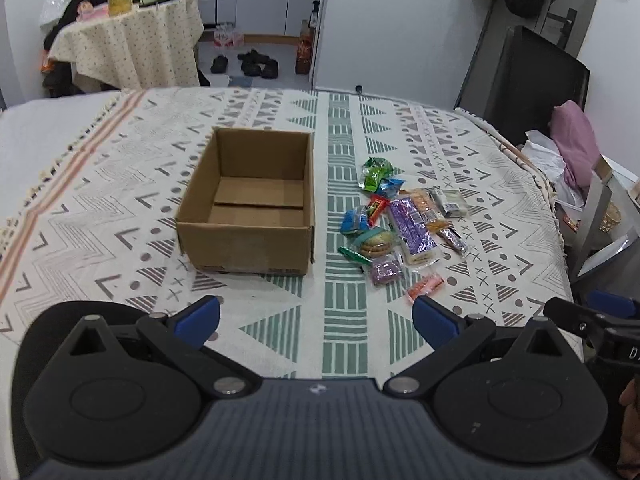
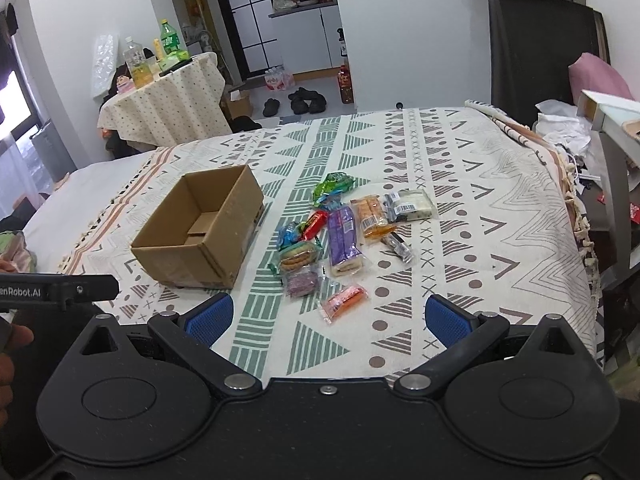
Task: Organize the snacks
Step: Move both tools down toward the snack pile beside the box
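Observation:
An open, empty cardboard box (image 1: 248, 204) (image 2: 200, 232) stands on the patterned tablecloth. To its right lies a loose pile of several wrapped snacks (image 1: 400, 224) (image 2: 344, 236), among them a long purple bar (image 2: 343, 240), a green packet (image 2: 332, 186), a cookie pack (image 2: 298, 258) and a pink-orange packet (image 2: 345, 298) nearest me. My left gripper (image 1: 316, 322) is open and empty, held near the table's front edge, in front of the box. My right gripper (image 2: 328, 318) is open and empty, just short of the pink-orange packet.
The cloth-covered table (image 1: 100, 184) drops off at the left and right edges. A black chair (image 2: 540, 48) and clutter with a pink cushion (image 1: 576, 144) stand at the right. A small round table with bottles (image 1: 128, 36) stands behind.

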Demonstrator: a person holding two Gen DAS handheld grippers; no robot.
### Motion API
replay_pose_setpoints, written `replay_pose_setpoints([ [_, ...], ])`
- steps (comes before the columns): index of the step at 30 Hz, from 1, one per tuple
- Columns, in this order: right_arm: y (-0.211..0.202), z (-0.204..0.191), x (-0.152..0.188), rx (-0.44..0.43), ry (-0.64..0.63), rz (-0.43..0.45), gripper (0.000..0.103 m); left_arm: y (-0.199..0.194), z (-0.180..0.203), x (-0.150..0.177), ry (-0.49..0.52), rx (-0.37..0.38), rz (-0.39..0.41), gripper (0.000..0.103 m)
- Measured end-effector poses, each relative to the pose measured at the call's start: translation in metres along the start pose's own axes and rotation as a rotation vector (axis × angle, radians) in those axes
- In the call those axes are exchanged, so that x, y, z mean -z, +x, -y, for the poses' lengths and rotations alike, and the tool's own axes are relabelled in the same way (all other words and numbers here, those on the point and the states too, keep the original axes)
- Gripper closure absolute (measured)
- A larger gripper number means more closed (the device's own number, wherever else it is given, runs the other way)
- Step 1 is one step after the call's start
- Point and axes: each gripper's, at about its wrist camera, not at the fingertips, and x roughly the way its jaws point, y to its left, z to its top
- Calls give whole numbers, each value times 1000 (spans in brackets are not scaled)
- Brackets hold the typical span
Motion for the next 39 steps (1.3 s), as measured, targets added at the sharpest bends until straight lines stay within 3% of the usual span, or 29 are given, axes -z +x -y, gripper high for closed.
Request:
replay_pose_setpoints([
  [13, 51, 31, 2, -29, 170, -53, 14, 64, 22, -11, 1, 22, -77, 3],
  [20, 74, 36, 7, -22, 233, -58, 15, 94, 37, -12, 34, 19, -118, 6],
  [27, 95, 46, 7, -36, 314, -89, 24, 123, 44, -17, 7, 8, -150, 18],
  [39, 138, 63, 11, -52, 474, -177, 48, 175, 48, -23, -80, 17, -231, 32],
])
